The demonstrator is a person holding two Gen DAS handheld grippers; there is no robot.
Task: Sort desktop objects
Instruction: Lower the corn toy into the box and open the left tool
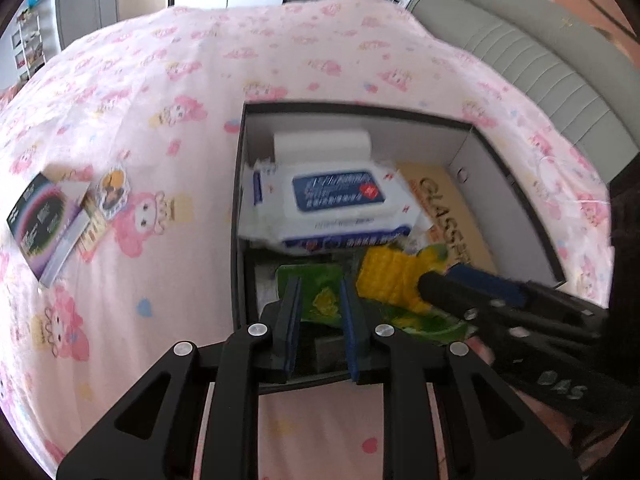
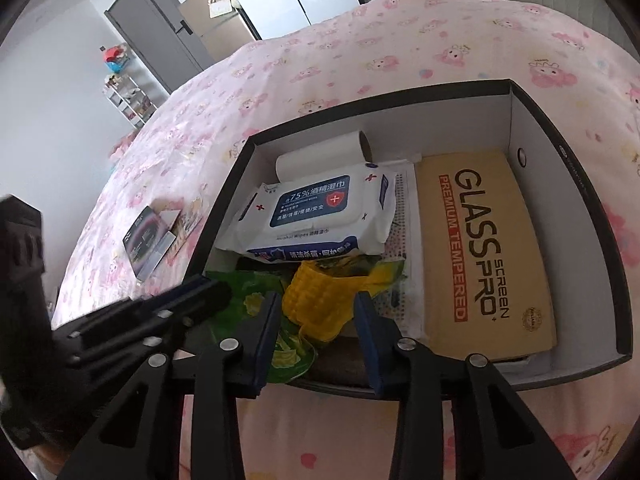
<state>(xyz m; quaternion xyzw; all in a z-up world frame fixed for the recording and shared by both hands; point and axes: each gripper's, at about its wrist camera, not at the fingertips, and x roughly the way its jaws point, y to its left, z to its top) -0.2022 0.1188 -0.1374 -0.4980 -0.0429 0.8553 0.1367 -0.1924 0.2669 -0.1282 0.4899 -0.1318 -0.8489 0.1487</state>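
An open black box (image 1: 237,208) (image 2: 568,128) with white inner walls sits on a pink cartoon-print cloth (image 1: 160,80). Inside lie a white roll (image 1: 320,142), a blue-and-white wipes pack (image 1: 336,196) (image 2: 316,208), a tan "Glass Pro" carton (image 2: 480,248), a green packet (image 1: 316,280) (image 2: 244,300) and a yellow corn toy (image 1: 388,280) (image 2: 316,300). My right gripper (image 2: 316,312) (image 1: 448,280) is shut on the corn toy over the box's near end. Just left of it, my left gripper (image 1: 320,300) (image 2: 212,292) hovers open above the green packet, holding nothing.
On the cloth left of the box lie a small dark purple box (image 1: 44,220) (image 2: 144,240) and a cartoon sticker sheet (image 1: 108,196). A grey padded headboard (image 1: 520,60) runs along the far right. Shelves and a door stand in the background.
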